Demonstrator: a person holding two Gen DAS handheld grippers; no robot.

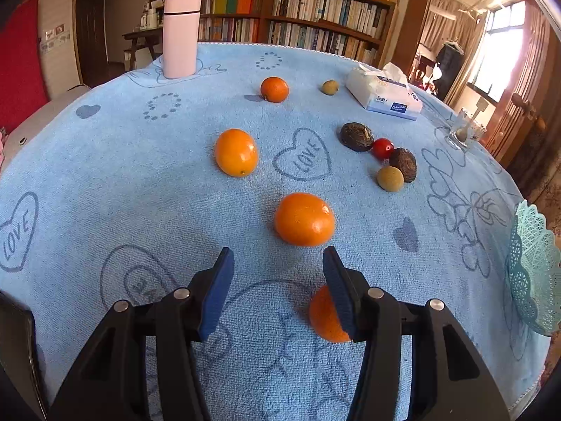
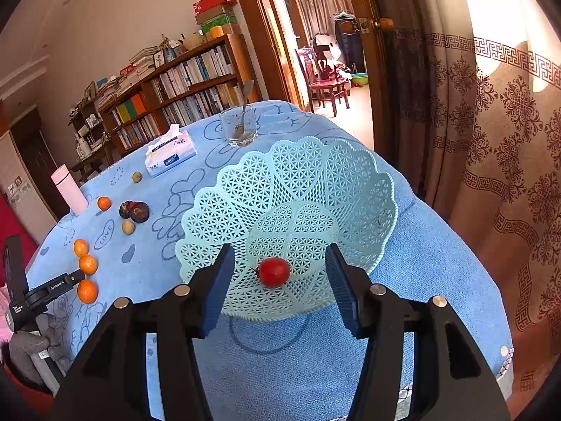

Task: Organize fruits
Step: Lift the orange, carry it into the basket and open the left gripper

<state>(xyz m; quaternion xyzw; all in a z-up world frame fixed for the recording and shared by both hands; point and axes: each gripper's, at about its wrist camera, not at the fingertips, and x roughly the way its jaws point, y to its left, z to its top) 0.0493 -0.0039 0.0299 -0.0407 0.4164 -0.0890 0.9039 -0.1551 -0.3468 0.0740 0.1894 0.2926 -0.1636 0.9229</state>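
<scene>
**Oranges on the blue surface, one tomato in the basket**

An orange [image 1: 326, 315] lies on the surface [image 1: 140, 193] beside the left gripper [image 1: 278, 263], whose jaws stand spread and empty. Three more oranges sit beyond. A tomato [image 2: 274, 272] rests in the basket [image 2: 350, 182]; the right gripper [image 2: 279, 263] hovers spread, gripping nothing.

The table cloth [image 1: 140, 210] was light blue, printed with darker blue hearts, "LOVE" lettering and dotted rings. Oranges [image 1: 304, 219] were bright orange; near the cloth's right edge lay a red tomato [image 1: 382, 148], dark brown fruits [image 1: 356, 136] and an olive-tan one [image 1: 390, 178]. The basket [image 2: 350, 189] was pale mint lattice, holding a red tomato [image 2: 274, 272]. A flask [image 1: 180, 35] was pale pink.
</scene>
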